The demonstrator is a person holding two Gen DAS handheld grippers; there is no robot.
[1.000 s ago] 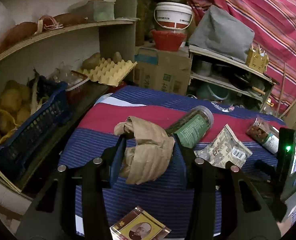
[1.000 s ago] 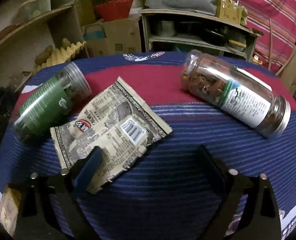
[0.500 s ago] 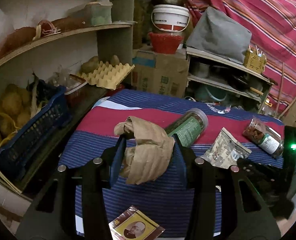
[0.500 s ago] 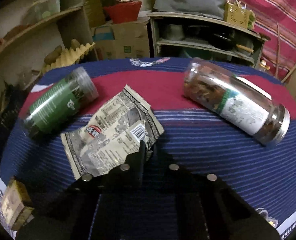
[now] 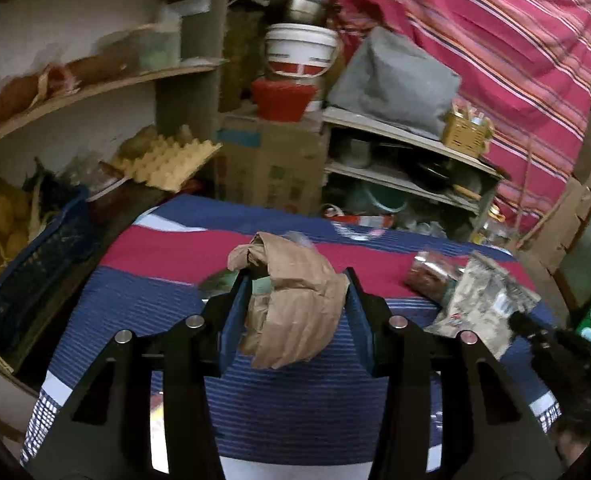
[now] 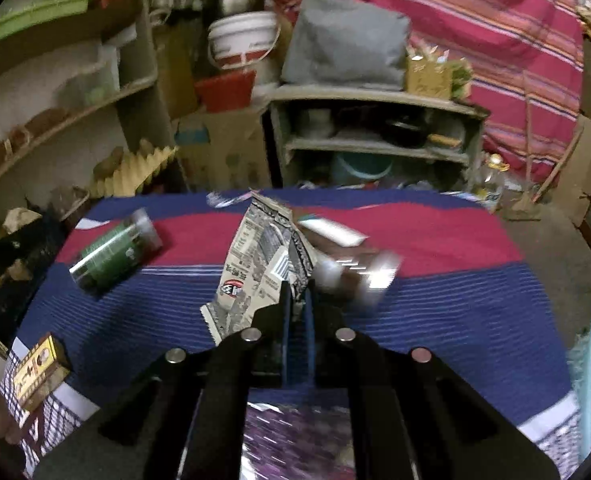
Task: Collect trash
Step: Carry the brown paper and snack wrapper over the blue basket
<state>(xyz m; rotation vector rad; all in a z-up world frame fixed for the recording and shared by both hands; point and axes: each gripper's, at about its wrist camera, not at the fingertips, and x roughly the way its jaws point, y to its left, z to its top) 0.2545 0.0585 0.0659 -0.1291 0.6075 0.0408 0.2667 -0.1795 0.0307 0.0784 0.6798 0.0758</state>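
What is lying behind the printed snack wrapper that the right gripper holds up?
A blurred jar lies on the striped cloth behind the snack wrapper; the wrapper covers its left end.

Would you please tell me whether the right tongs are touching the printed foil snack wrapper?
Touching: the right wrist view shows the right tongs shut on the printed foil snack wrapper's lower edge.

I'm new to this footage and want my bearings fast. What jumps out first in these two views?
Both grippers carry trash: the left gripper clamps a crumpled brown paper bag above the blue-and-red striped tablecloth, and the right gripper pinches a printed foil snack wrapper lifted off it. A green-labelled clear jar lies on its side to the left, and a small yellow box sits at the near-left corner.
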